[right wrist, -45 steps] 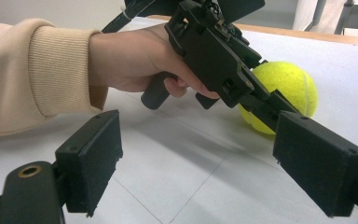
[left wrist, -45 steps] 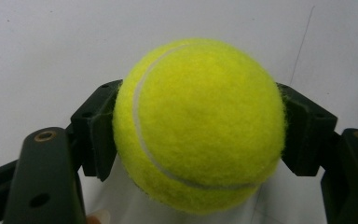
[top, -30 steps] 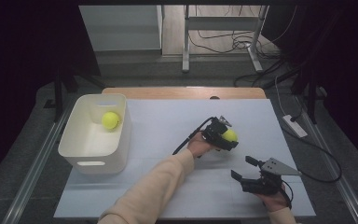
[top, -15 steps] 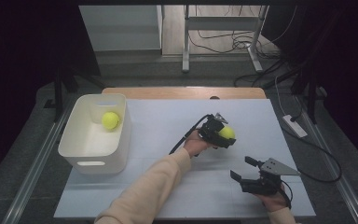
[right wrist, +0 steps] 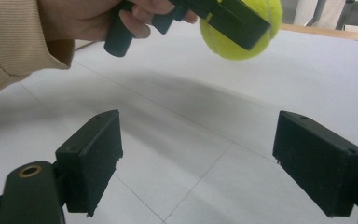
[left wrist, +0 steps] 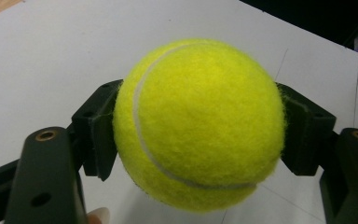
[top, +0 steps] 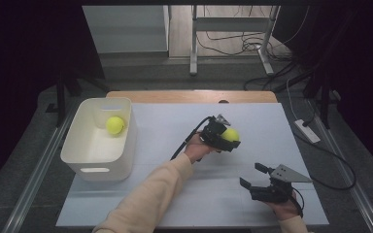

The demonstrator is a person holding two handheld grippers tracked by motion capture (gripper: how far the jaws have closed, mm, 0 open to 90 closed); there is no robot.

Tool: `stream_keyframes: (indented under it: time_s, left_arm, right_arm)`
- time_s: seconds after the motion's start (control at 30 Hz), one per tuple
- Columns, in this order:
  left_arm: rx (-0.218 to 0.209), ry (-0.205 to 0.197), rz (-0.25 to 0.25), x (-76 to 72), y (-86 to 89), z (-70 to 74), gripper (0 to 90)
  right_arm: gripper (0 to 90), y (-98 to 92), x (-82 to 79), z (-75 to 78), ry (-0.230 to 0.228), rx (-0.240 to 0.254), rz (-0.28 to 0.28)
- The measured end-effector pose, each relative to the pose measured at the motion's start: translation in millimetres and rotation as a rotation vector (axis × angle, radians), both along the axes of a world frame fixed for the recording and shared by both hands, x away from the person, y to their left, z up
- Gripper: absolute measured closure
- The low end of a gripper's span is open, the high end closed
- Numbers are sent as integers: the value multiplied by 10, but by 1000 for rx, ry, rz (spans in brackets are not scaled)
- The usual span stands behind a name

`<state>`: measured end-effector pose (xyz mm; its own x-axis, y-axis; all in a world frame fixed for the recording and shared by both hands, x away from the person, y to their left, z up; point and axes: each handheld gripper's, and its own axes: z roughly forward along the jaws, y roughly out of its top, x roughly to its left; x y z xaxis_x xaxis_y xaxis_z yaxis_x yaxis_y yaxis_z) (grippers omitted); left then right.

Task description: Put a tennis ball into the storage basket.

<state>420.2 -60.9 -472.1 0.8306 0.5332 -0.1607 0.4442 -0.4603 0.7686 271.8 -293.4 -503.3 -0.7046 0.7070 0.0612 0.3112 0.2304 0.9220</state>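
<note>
Ball (left wrist: 198, 123) clamped in left gripper (top: 222, 136), lifted off mid-table, likely headed for bin (top: 98, 165) at left edge holding another ball (top: 115, 124). Right gripper (top: 258, 179) idle near front edge, jaws apart, empty.

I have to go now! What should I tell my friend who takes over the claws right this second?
Left claw: shut on a tennis ball, held above the white table.
Right claw: open, holding nothing, low near the table's front edge.
Done: one other ball lies in the white bin on the left.
Left to do: probably carry the held ball over to the bin and drop it in.
</note>
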Motion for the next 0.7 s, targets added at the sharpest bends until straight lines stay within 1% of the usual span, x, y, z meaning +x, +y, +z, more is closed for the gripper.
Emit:
stream_keyframes:
  time_s: [0.33, 0.43, 0.6, 0.63, 0.7]
  left_arm:
    - [-3, 7, 23, 5, 144, -5, 271]
    - [-9, 4, 24, -17, 195, 3, 271]
    - [-4, -6, 26, -52, 281, 6, 271]
    - [1, -7, 26, -57, 297, 6, 271]
    - [-5, -4, 28, -63, 310, 4, 271]
  right_arm:
    - [155, 0, 2, -1, 5, 2, -1]
    - [155, 3, 2, -2, 8, 1, -2]
    - [157, 2, 6, -9, 11, -5, -9]
    - [157, 4, 7, -11, 10, -5, -11]
    - [157, 5, 8, -12, 8, -7, -11]
